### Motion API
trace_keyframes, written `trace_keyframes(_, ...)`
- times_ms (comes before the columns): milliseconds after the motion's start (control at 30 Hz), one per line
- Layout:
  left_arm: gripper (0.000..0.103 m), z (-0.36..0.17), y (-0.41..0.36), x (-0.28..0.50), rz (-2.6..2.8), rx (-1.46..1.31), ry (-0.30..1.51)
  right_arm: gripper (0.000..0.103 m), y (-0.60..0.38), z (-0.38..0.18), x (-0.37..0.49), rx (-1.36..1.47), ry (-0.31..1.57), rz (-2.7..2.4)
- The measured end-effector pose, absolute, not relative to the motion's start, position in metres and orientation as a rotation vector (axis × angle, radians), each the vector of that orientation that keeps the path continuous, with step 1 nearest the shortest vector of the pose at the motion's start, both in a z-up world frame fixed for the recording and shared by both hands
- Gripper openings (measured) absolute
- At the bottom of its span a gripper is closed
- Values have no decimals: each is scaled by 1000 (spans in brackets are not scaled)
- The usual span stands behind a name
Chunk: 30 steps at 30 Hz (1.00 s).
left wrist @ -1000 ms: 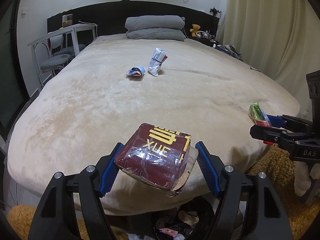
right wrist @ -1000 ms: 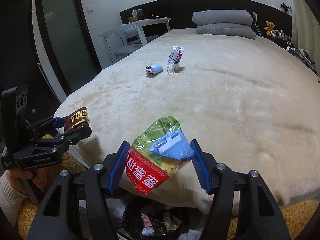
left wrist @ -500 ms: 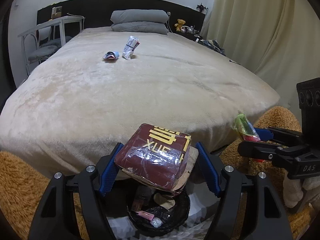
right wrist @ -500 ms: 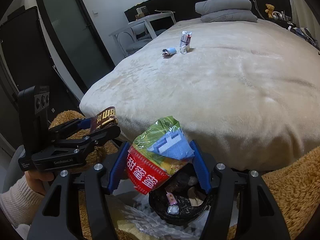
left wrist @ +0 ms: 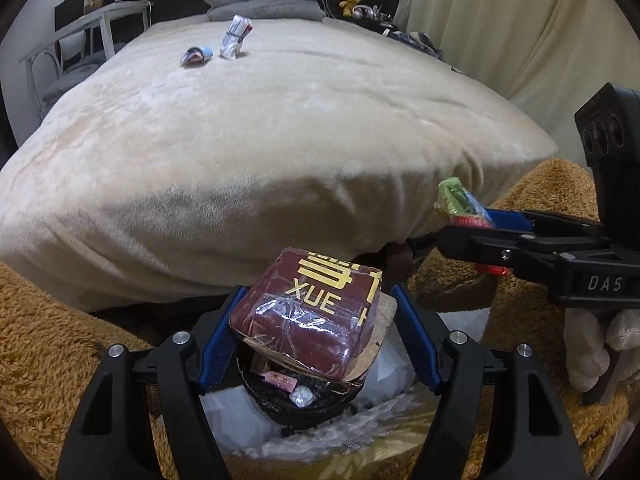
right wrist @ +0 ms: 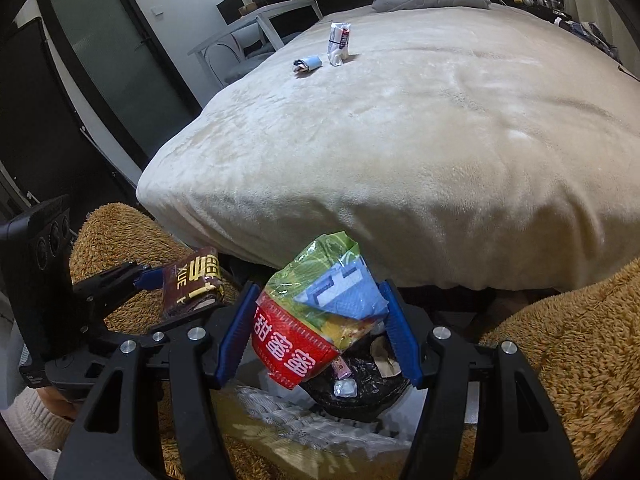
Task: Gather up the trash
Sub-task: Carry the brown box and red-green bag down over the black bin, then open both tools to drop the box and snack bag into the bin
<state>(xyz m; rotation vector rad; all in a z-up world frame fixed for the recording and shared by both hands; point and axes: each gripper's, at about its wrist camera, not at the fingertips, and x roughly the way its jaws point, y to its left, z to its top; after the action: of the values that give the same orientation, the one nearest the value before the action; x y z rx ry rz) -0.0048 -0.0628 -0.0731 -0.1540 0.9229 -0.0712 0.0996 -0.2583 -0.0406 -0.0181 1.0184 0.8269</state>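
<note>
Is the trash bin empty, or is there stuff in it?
Not empty. The trash bin already holds wrappers and crumpled scraps.

Glossy plastic-wrapped maroon box (left wrist: 310, 312); plush matt bedspread (left wrist: 256, 136); shaggy rug (left wrist: 44, 364).

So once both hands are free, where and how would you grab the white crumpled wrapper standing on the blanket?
Grip the white wrapper across its pinched middle, coming from above with the fingers on its left and right sides. It stands upright and narrow, so its flanks are exposed. The small blue wrapper lies apart to its left, likely clear of the fingers.
</note>
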Motion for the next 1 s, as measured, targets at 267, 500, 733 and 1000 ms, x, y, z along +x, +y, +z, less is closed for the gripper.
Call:
trace_keyframes(267,71,-100,-57,6,-69,-181,1060,62,-249,-65,114,-18,1140,777)
trace_keyframes(500,71,-112,-54,14,-66,-211,1125,62,-246,-86,127,29,1241,768)
trace_keyframes(733,71,-127,-51,23,-69,-257,1191,62,-243,-111,138,86,1348,738)
trace_keyframes(1000,71,-144,-45,33,-68,-318,1269,62,-235,-123,144,114,1411,741)
